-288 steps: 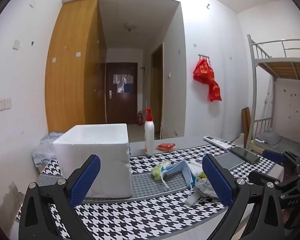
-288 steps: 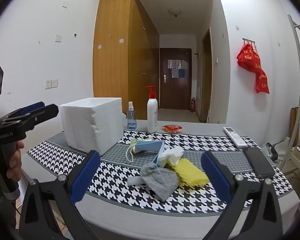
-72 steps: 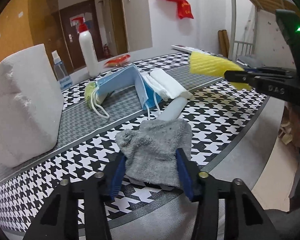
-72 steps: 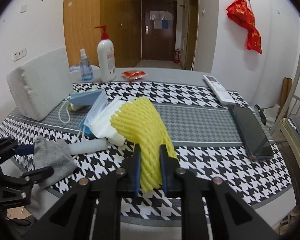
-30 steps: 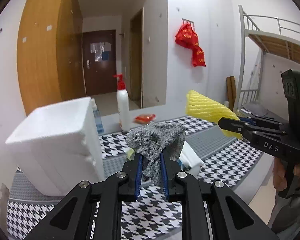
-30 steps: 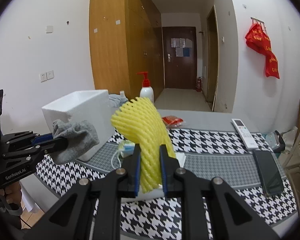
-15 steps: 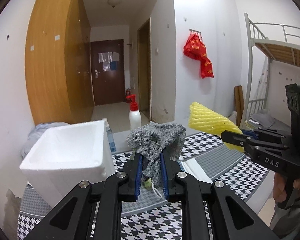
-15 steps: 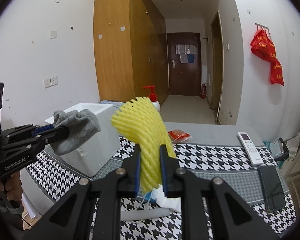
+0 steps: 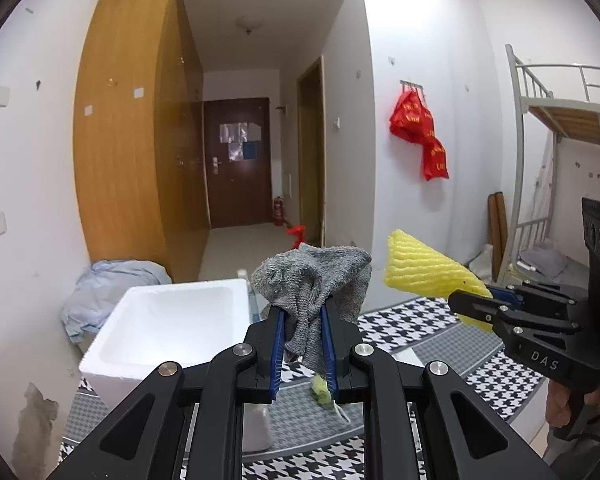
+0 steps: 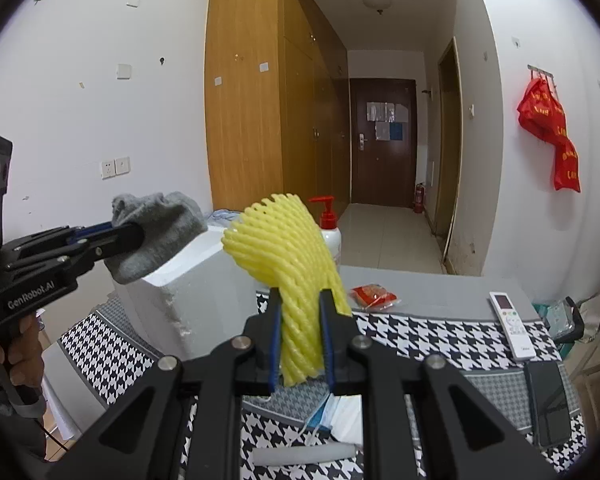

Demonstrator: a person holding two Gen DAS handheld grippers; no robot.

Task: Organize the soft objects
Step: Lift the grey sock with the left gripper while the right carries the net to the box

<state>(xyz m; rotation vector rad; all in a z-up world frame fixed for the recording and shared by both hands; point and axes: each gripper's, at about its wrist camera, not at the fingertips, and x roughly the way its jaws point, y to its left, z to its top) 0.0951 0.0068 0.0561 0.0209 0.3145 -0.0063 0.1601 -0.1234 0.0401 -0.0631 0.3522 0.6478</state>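
— Now, status of your fingers?

— Both pairs pinched nearly closed. My left gripper (image 9: pixel 303 334) clamps a crumpled grey knitted cloth (image 9: pixel 314 280), held in the air just beside the open white foam box (image 9: pixel 168 320). My right gripper (image 10: pixel 300 330) squeezes a yellow foam net sleeve (image 10: pixel 286 256), raised over the houndstooth tablecloth (image 10: pixel 420 340).

— Risks?

— I judge the cloth could snag on the box rim if released short. The sleeve is springy; it might bounce out. A face mask (image 10: pixel 324 412) lies on the table, unsorted.

— Condition?

— Cloth droops limp over the pads; sleeve arches stiffly, ribbed.
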